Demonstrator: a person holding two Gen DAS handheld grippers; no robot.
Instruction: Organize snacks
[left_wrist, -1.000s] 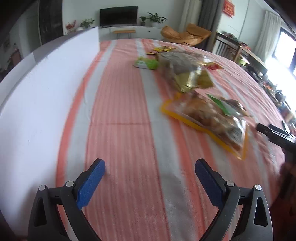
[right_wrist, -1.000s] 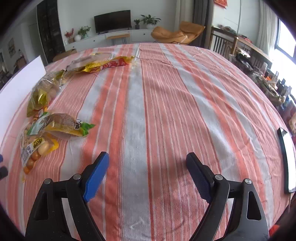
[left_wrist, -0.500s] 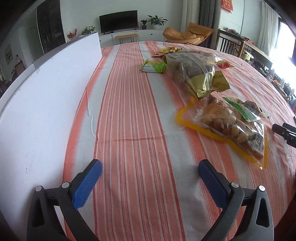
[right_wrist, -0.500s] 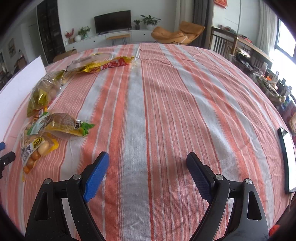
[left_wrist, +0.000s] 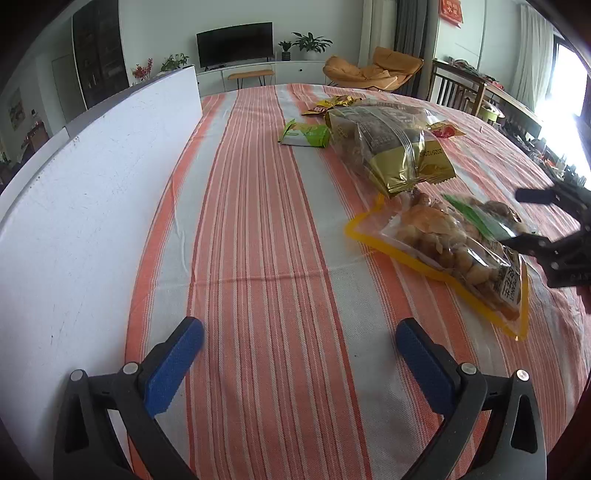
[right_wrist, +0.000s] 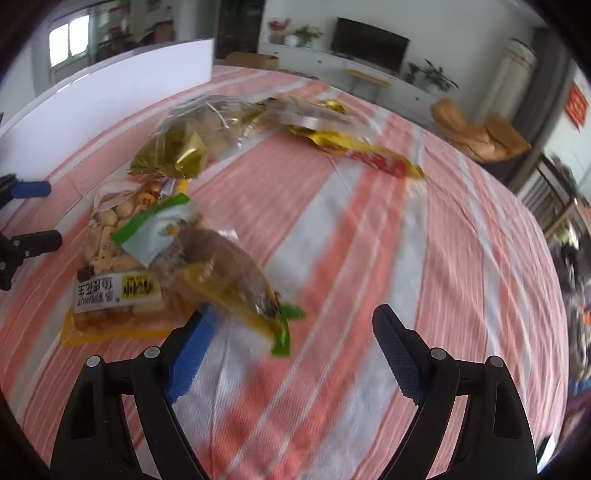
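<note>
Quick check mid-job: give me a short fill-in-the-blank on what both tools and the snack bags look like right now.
1. Both the left tool and the right tool are ___.
2. The peanut bag has a ___ border.
3. The tablecloth has orange and ___ stripes.
4. The board standing along the table's edge is ___.

Missing words: open; yellow; white; white

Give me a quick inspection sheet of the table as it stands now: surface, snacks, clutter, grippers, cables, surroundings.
Surface: orange-and-grey striped tablecloth, a few creases.
Job's things: peanut bag with a yellow border, flat; green-edged snack packet on top of it; gold-ended bag behind; small green packet; yellow-red packet farther back.
Clutter: white board upright along the table edge.
Grippers: left gripper open above bare cloth; right gripper open, close to the green-edged packet, view blurred.
Cables: nothing seen.
Surroundings: television, orange chair, plants.
</note>
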